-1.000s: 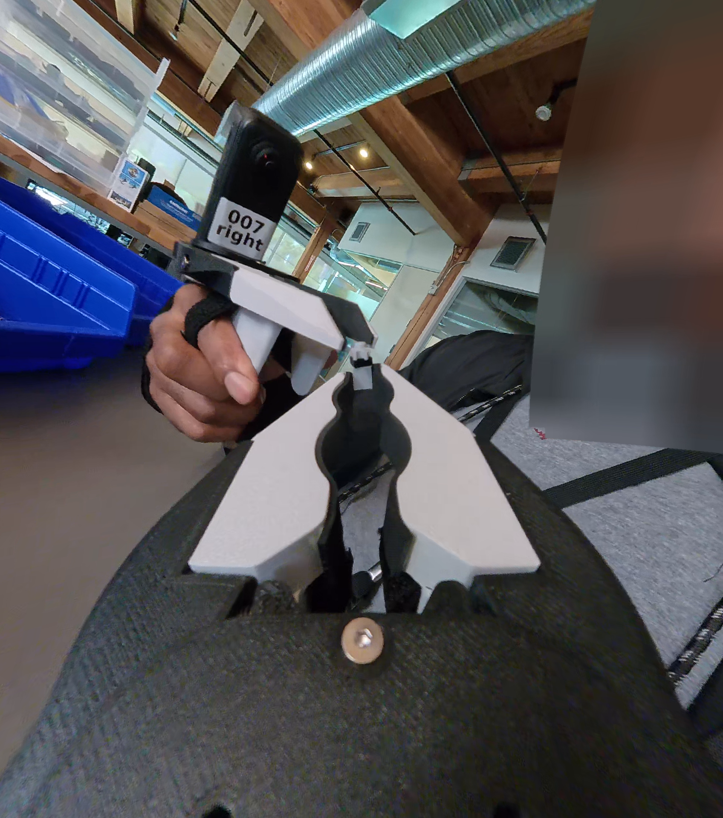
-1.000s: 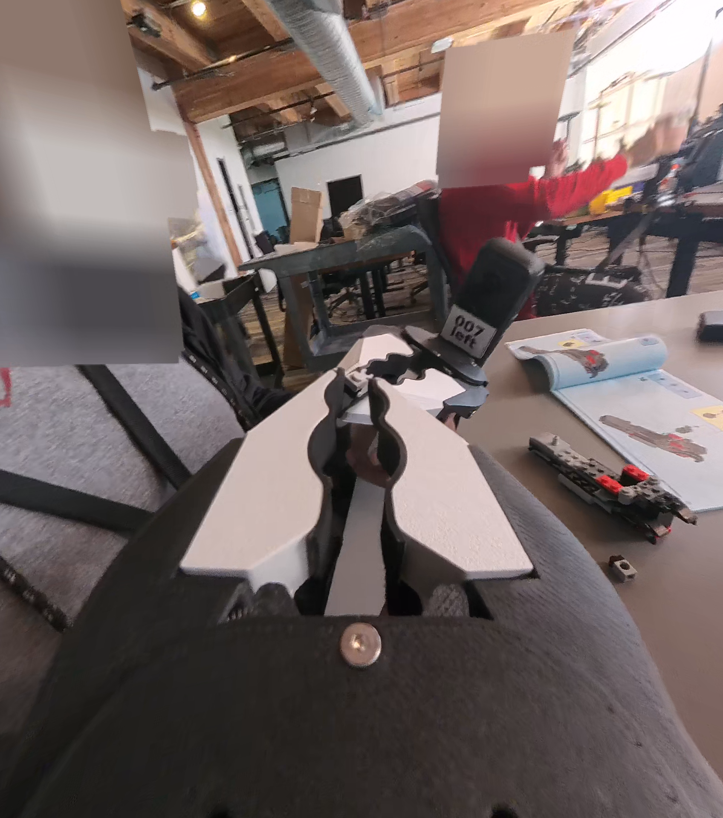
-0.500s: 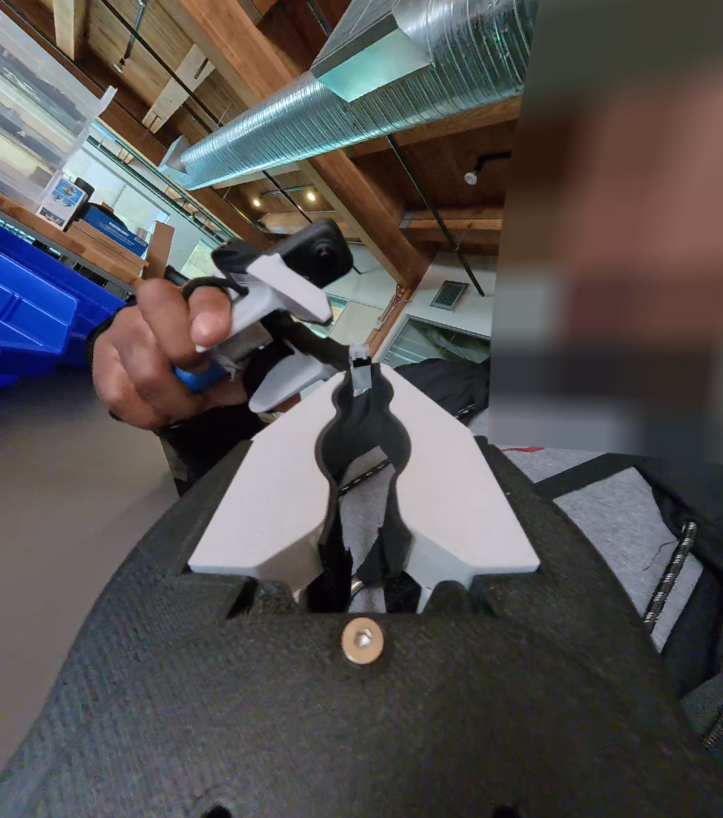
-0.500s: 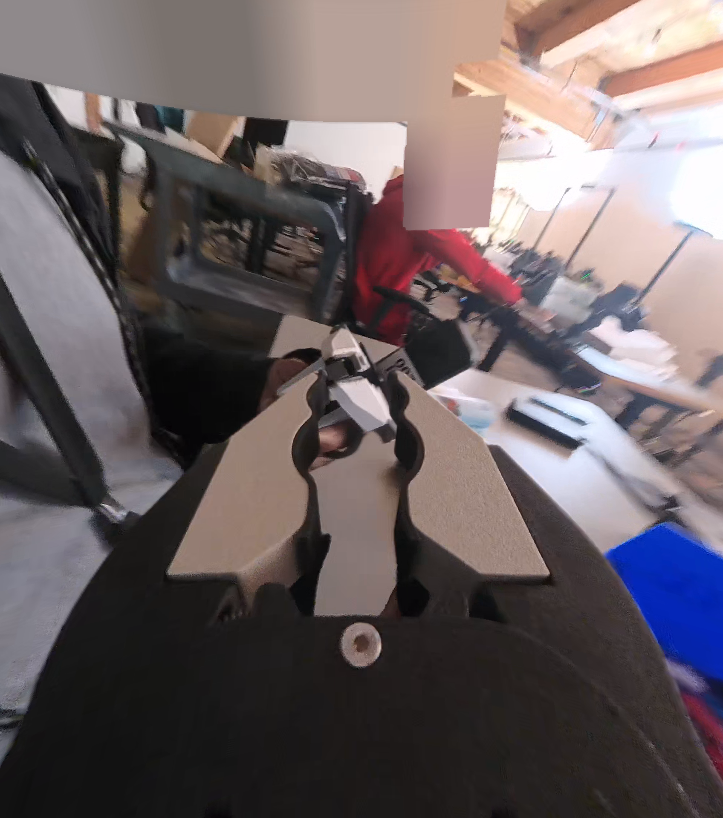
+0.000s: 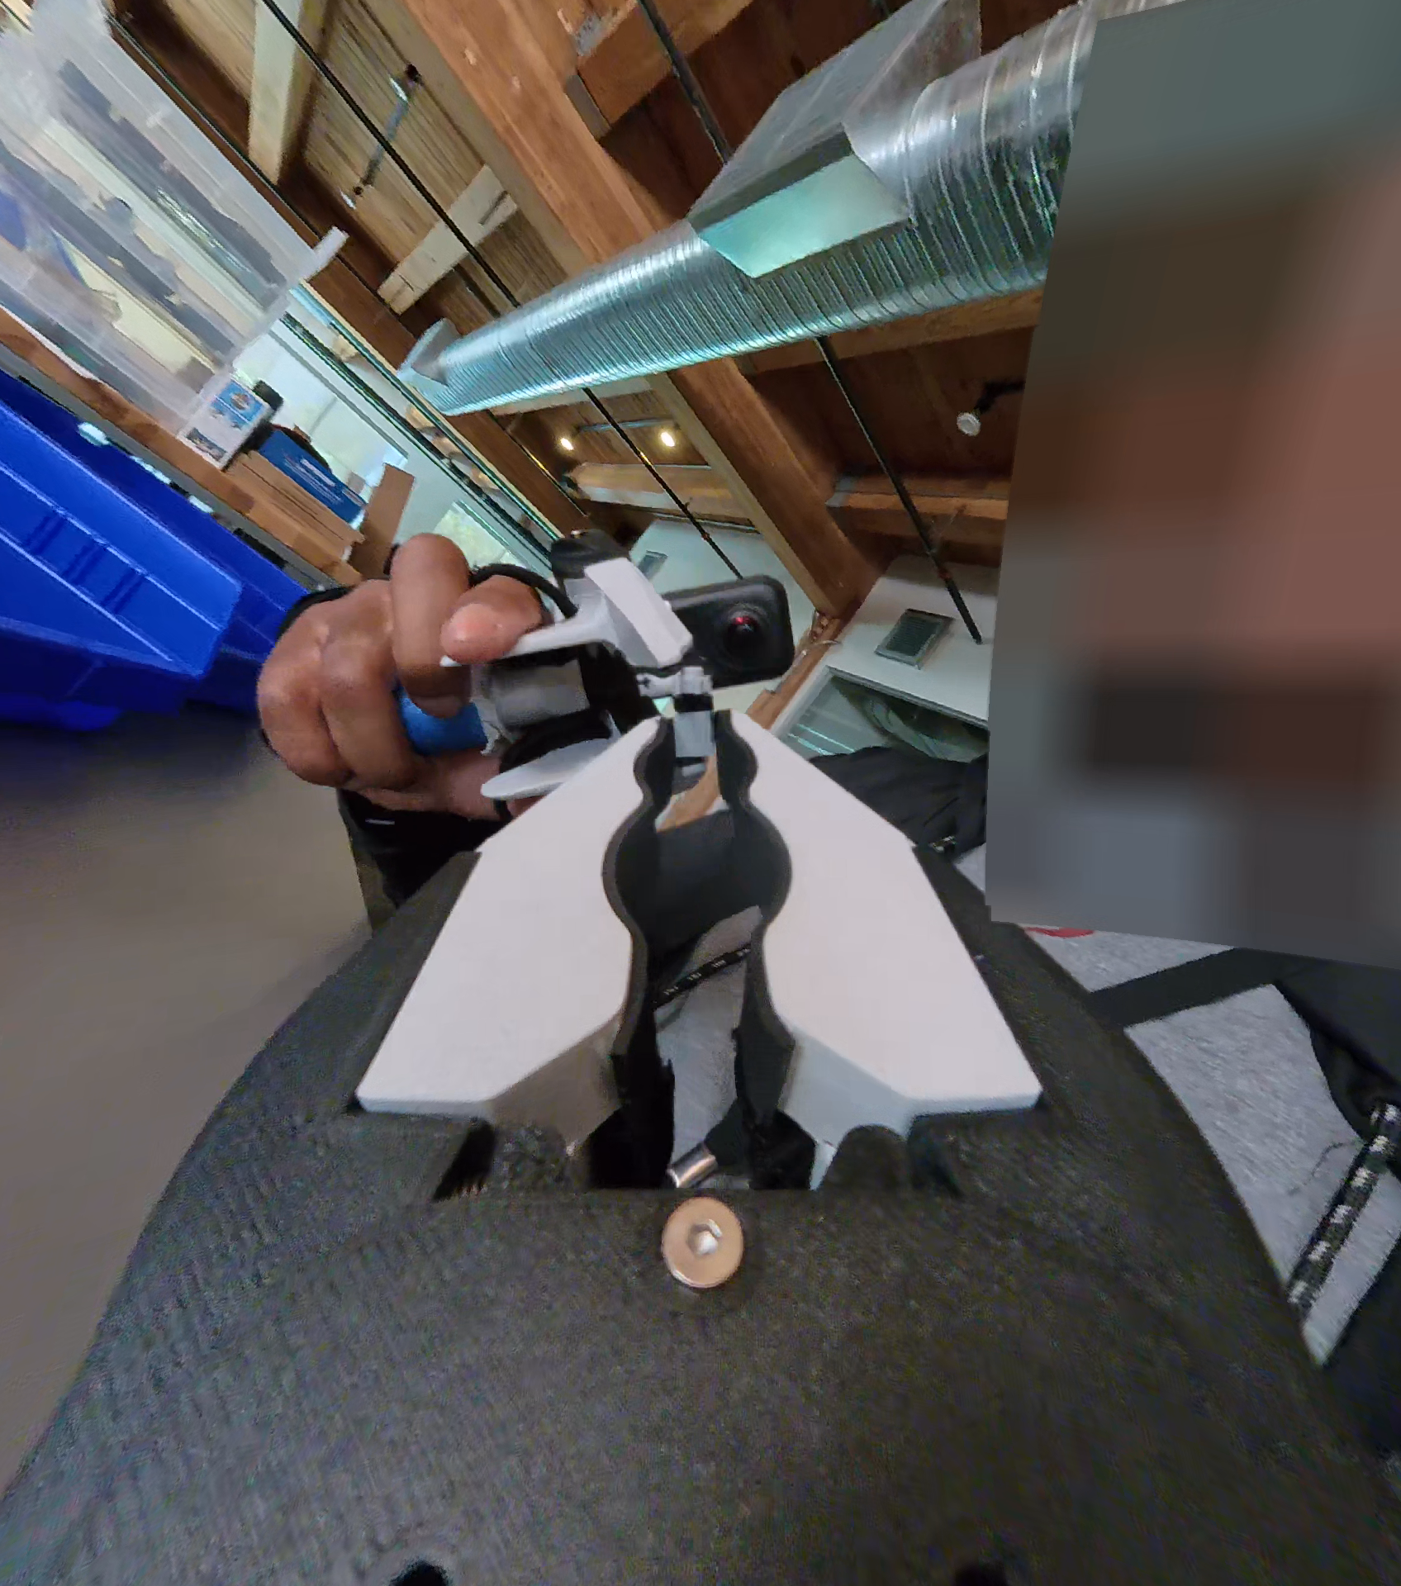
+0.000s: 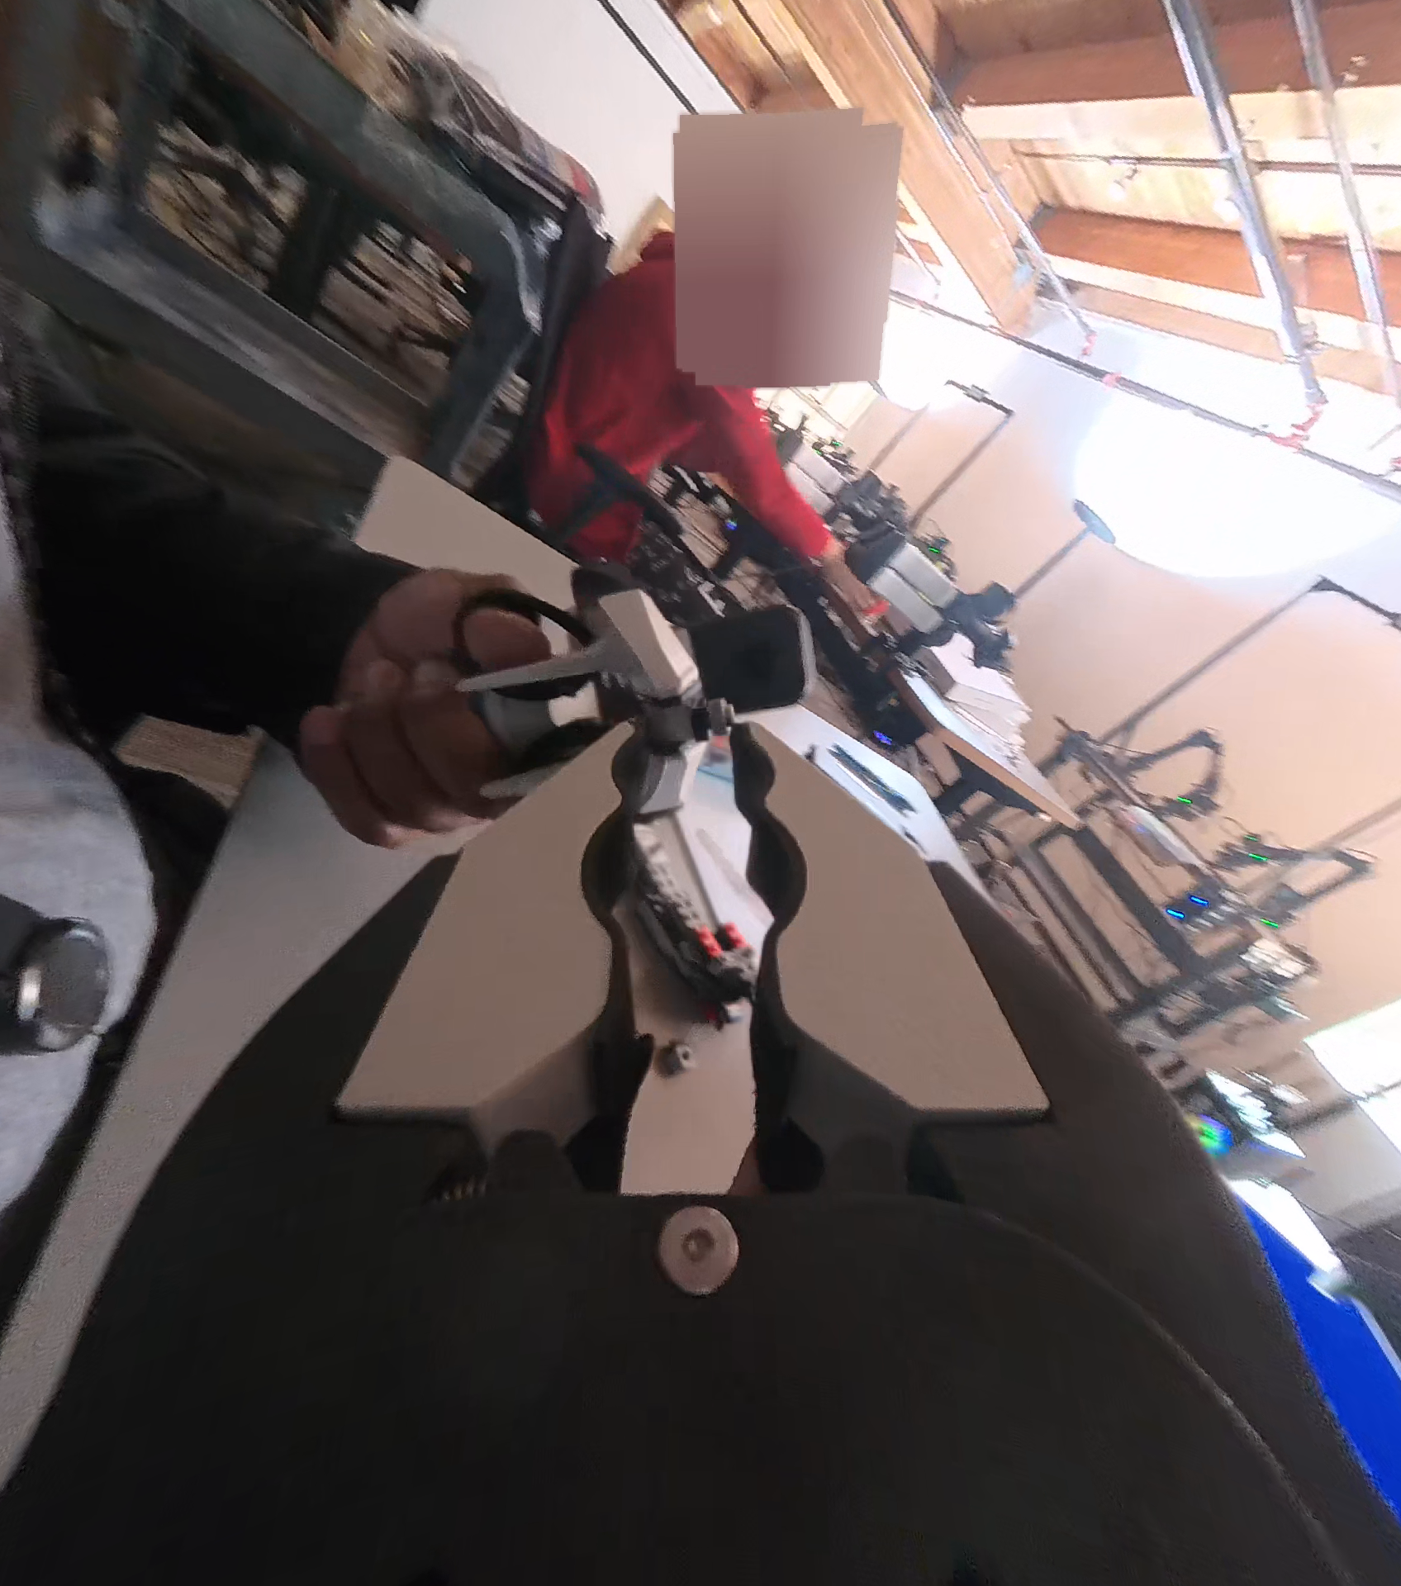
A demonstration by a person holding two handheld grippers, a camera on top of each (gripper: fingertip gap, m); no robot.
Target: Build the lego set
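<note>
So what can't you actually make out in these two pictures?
- Left wrist view: the small grey piece at the left tool's tips is too small to tell its shape.
- Right wrist view: the dark lego build on the table shows only through the gap of the right tool; the fingers hide the rest.
- Right wrist view: motion blur smears the background.

Left wrist view: evenly lit and mostly sharp. Small round ceiling spotlights (image 5: 615, 440) glow without flare. The ribbed silver ventilation duct (image 5: 731, 317) carries soft highlights. Wide-angle distortion curves straight lines toward the frame edges.

Right wrist view: strong backlight. A blown-out white window area (image 6: 1246, 506) overexposes the upper right and washes out nearby detail. Motion blur smears the dark metal shelving (image 6: 268, 197) at upper left. The foreground black textured gripper housing (image 6: 680, 1390) lies in shadow.
</note>
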